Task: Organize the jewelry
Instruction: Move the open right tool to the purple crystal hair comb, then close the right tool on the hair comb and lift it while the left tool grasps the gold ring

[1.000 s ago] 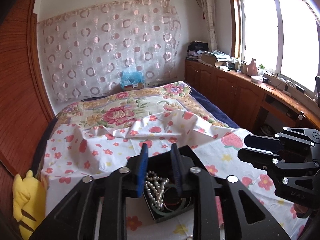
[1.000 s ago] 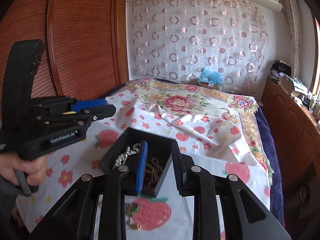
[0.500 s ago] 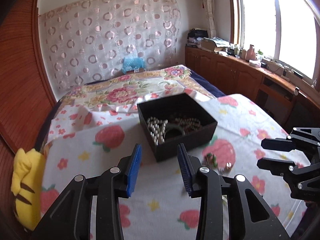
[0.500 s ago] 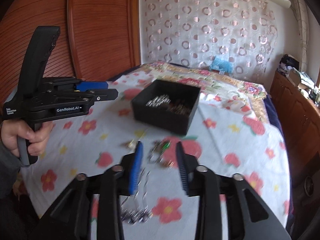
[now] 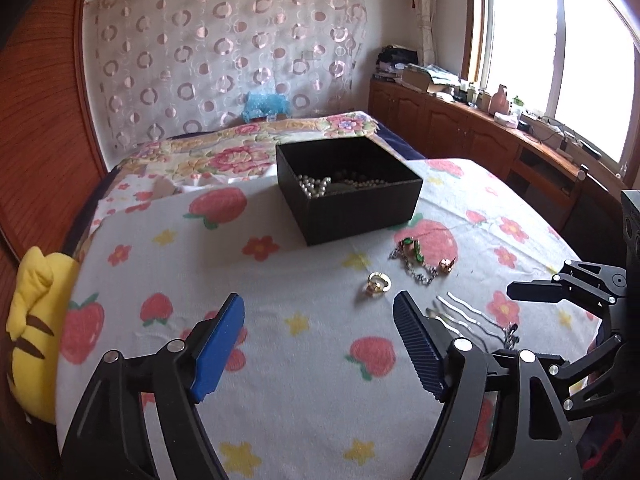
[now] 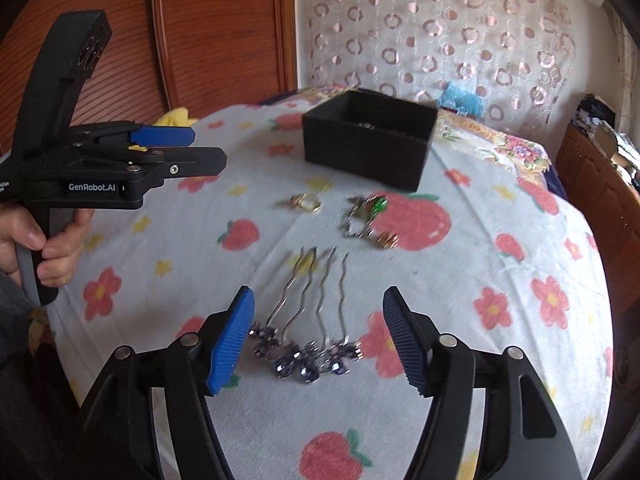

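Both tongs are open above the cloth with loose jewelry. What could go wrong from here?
1. The hairpins lie close together below the right tongs, whose jaws have just been opening with nothing between them; one grasp may take several or snag them.
2. The gold ring is small on soft cloth; it may slip from the pads.
3. The chain with green stones could catch in the fabric when lifted toward the black box.
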Motion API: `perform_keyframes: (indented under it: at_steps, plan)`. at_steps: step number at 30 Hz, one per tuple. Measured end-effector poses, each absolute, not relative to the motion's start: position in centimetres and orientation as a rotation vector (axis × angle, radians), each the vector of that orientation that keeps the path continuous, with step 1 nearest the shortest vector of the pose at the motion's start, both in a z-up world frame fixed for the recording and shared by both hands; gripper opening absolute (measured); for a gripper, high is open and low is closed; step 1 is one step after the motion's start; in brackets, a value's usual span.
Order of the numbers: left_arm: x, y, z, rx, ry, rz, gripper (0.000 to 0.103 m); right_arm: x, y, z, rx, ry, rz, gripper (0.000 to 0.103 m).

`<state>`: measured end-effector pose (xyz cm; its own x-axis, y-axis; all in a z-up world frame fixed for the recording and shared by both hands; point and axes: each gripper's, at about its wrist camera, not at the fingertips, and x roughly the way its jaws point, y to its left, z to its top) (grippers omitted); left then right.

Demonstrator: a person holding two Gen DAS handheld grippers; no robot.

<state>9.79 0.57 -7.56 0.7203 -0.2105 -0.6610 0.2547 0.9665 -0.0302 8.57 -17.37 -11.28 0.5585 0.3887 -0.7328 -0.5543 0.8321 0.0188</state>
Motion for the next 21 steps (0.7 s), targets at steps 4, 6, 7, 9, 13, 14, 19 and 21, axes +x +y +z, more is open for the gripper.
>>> perform_keyframes:
  at_steps: [4,6,7,9,13,14,19,21]
  plan:
    - [9.8,1.0,-8.7,0.053,0.756,-0.259,0.079,8.4,-16.6,-11.9,-0.260,0.833,0.570,0.071]
    - [9.8,1.0,-9.1,0.058,0.768,-0.255,0.079,8.5,-16.4,-12.2,-0.270,0.848,0.573,0.071]
    - [9.8,1.1,-9.3,0.060,0.774,-0.253,0.079,8.6,-16.4,-12.4,-0.276,0.855,0.570,0.071]
    - [9.8,1.0,-9.6,0.061,0.784,-0.252,0.079,8.6,-16.4,-12.7,-0.281,0.866,0.565,0.071]
    - [9.6,0.9,-9.7,0.065,0.785,-0.256,0.079,9.0,-16.3,-13.3,-0.286,0.881,0.565,0.071]
    - [9.6,0.8,-9.7,0.065,0.785,-0.257,0.079,9.0,-16.2,-13.3,-0.294,0.877,0.567,0.071]
    - [9.8,0.7,-9.8,0.054,0.791,-0.264,0.080,8.9,-16.1,-13.1,-0.308,0.869,0.580,0.064]
    - [9.9,0.5,-9.9,0.050,0.793,-0.265,0.080,8.8,-16.3,-13.1,-0.312,0.861,0.580,0.064]
